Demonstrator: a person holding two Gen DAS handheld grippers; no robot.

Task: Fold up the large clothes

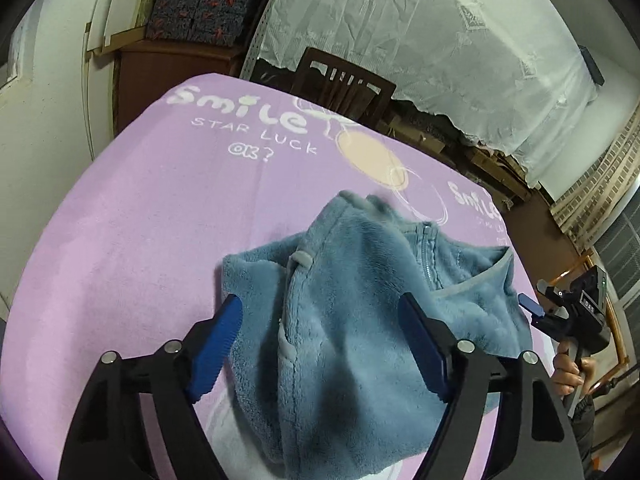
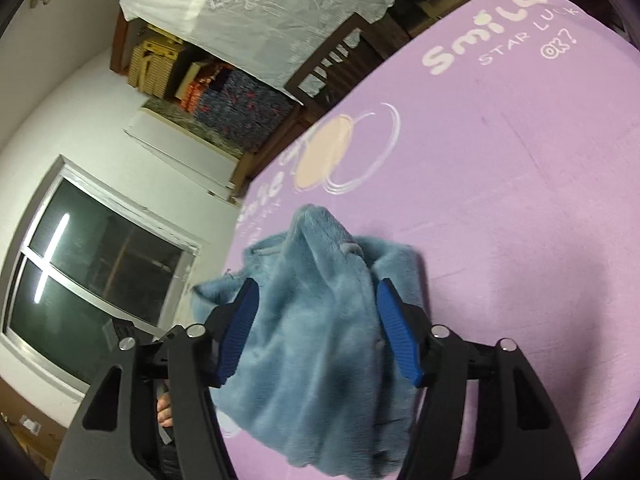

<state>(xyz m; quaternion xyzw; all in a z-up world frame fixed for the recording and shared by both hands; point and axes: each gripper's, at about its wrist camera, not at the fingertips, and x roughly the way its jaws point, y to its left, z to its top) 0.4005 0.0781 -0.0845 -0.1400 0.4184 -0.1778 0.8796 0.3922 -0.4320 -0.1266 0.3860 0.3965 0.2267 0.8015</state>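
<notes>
A fluffy blue fleece jacket (image 1: pixel 360 300) with a zipper lies bunched on a pink blanket (image 1: pixel 140 220) printed "Smile STAR LUCK OK?". My left gripper (image 1: pixel 320 340) is open above it, blue pads on either side of the fabric, not clamping it. My right gripper (image 2: pixel 316 332) is open too, hovering over the same jacket (image 2: pixel 320 340) near the blanket's left edge. The right gripper also shows in the left wrist view (image 1: pixel 568 312), held by a hand at the jacket's right side.
A dark wooden chair (image 1: pixel 344 84) stands behind the far edge of the blanket. A white lace cloth (image 1: pixel 440 40) covers stacked goods behind it. Patterned boxes (image 1: pixel 200 4) sit on a cabinet. A window (image 2: pixel 92 272) is at the left in the right wrist view.
</notes>
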